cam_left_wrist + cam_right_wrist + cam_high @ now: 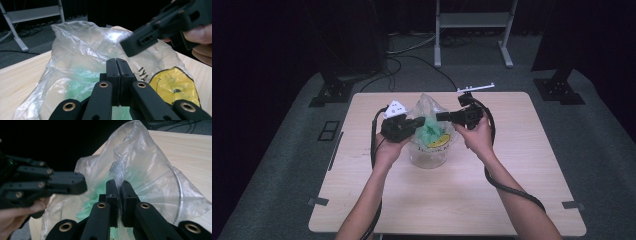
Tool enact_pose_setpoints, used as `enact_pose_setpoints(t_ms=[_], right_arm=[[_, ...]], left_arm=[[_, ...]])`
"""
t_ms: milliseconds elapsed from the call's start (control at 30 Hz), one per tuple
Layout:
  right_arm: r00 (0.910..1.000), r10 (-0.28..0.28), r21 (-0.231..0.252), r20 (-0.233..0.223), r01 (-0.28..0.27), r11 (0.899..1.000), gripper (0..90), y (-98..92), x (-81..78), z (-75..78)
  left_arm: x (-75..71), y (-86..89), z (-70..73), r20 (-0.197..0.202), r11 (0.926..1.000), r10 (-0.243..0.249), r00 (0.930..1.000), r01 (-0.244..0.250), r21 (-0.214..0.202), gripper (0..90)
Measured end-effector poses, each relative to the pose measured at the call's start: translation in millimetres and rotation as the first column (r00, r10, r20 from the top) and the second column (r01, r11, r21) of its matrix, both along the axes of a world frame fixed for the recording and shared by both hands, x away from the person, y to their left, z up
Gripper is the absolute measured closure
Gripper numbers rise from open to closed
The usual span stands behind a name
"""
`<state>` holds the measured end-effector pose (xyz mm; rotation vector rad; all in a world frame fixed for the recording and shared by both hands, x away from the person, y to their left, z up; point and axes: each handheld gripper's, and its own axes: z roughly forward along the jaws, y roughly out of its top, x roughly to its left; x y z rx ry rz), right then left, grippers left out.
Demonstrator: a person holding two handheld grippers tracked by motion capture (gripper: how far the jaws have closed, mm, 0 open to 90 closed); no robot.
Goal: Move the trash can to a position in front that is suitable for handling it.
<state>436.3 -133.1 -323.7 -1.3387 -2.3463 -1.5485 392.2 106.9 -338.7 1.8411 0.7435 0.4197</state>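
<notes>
We have both grippers at a clear plastic bag (428, 131) mid-table (362, 200), a green item (428, 134) inside, yellow print (172, 85) on the front. Left gripper (116, 65) is clenched, jaws pressed flat together near the film; whether any film is pinched we cannot tell. Right gripper (119, 187) is clamped on a fold of the bag's upper film. Step looks like opening or spreading the bag mouth. Next move likely needs the two grips pulled apart gently, without tearing. Beyond the table: a white stand (472, 30) and floor cables (412, 55).
</notes>
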Motion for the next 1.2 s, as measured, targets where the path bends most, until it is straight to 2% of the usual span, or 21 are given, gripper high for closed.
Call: enact_pose_setpoints(t_ms=[133, 200, 267, 333, 533, 667, 733, 800, 867, 933, 1067, 1200], right_arm=[[0.9992, 0.007, 0.046, -0.040, -0.005, 0.999, 84.4, -0.1, 5.2, -1.2], [0.9987, 0.003, 0.056, -0.051, 0.000, 0.998, 77.4, 0.7, 7.2, -2.4], [0.9976, 0.010, 0.070, -0.069, -0.006, 0.997, 77.3, 1.0, 8.5, -2.9], [0.9961, 0.013, 0.093, -0.088, -0.004, 0.996, 77.2, 0.9, 10.5, -3.7], [0.9919, 0.020, 0.154, -0.125, -0.001, 0.988, 67.6, 2.6, 14.9, -6.6], [0.9923, 0.010, 0.123, -0.123, 0.005, 0.992, 64.6, 11.4, 15.9, -5.4], [0.9934, -0.003, 0.077, -0.115, 0.012, 0.997, 65.0, 16.6, 16.0, -4.4], [0.9939, -0.012, 0.058, -0.110, 0.019, 0.998, 69.9, 20.4, 16.4, -4.6], [0.9945, -0.020, 0.026, -0.102, 0.023, 0.999, 80.7, 22.6, 15.8, -5.2], [0.9951, -0.027, 0.013, -0.095, 0.028, 1.000, 88.3, 22.3, 15.5, -6.6], [0.9951, -0.034, 0.027, -0.093, 0.036, 0.999, 89.7, 17.8, 15.5, -8.1], [0.9950, -0.031, 0.049, -0.095, 0.035, 0.998, 90.0, 13.9, 15.1, -10.1]], left_arm=[[0.9, -5.9, -1.0, -0.006, 0.9998, -0.013, 0.9999, 0.014, 0.017, 89.5], [0.3, -8.9, -0.6, -0.005, 0.9996, -0.018, 0.9998, 0.018, 0.023, 89.5], [-1.1, -11.4, -0.5, 0.000, 0.9991, -0.024, 0.9997, 0.024, 0.034, 89.5], [-1.8, -13.7, -1.5, -0.001, 0.9989, -0.027, 0.9996, 0.027, 0.039, 89.5], [-3.3, -17.8, -5.2, -0.002, 0.9981, -0.039, 0.9992, 0.039, 0.048, 89.5], [-3.6, -18.8, -6.5, -0.007, 0.9980, -0.045, 0.9990, 0.045, 0.045, 89.5], [-3.5, -18.8, -6.8, -0.008, 0.9980, -0.045, 0.9989, 0.046, 0.044, 89.5], [-4.0, -18.9, -6.4, -0.008, 0.9979, -0.048, 0.9988, 0.049, 0.043, 89.5], [-4.4, -18.8, -5.9, -0.008, 0.9975, -0.055, 0.9985, 0.055, 0.043, 89.2], [-5.0, -17.2, -4.7, -0.017, 0.9973, -0.061, 0.9980, 0.062, 0.039, 83.6], [-7.9, -9.8, 1.4, -0.020, 0.9985, -0.053, 0.9984, 0.053, 0.017, 70.0], [-10.8, 0.1, 8.1, -0.004, 0.9996, -0.028, 0.9996, 0.028, 0.000, 58.2]])
